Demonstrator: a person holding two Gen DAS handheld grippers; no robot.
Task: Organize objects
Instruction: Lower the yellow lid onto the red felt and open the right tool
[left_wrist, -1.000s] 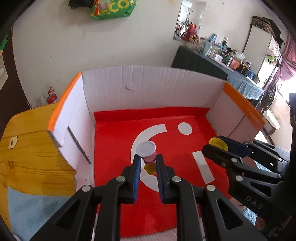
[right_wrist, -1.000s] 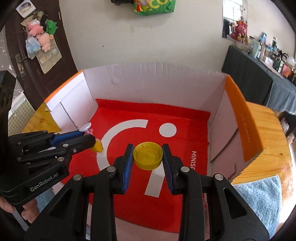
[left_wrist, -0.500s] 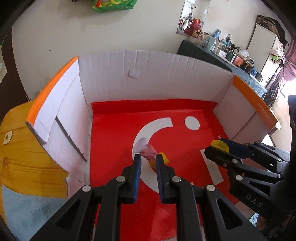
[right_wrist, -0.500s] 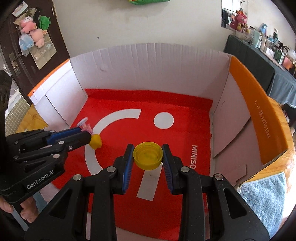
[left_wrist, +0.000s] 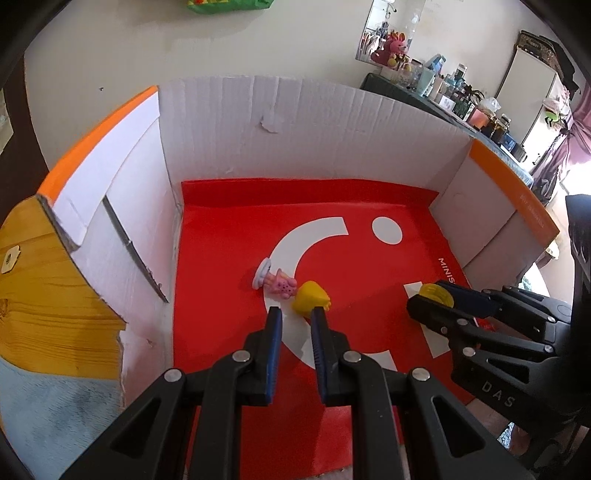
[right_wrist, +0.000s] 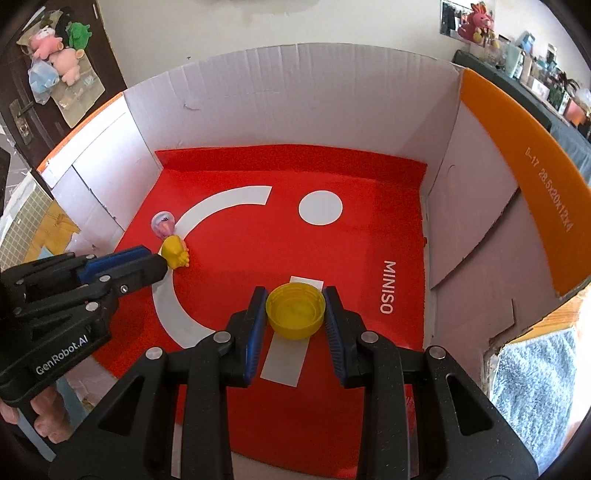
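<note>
L hand-held gripper (left_wrist: 294, 313): jaws slightly apart, gripping nothing, angled down. R hand-held gripper (right_wrist: 295, 300): jaws clamped on yellow bottle cap (right_wrist: 295, 309), one pad each side, also angled down. L sits left of R.

Your small toy figure (left_wrist: 282, 286): pink body, yellow skirt-like base, pale lilac disc at head end. Lies on its side on red box liner (left_wrist: 229, 258), across white arc print, left part of box, disc end toward left wall. Nothing grips it. Your yellow bottle cap (right_wrist: 295, 311): round, ribbed rim, hollow side up, level. Sits between right gripper's blue pads (right_wrist: 334, 325), over white stripe print, right of figure, well apart from it.
</note>
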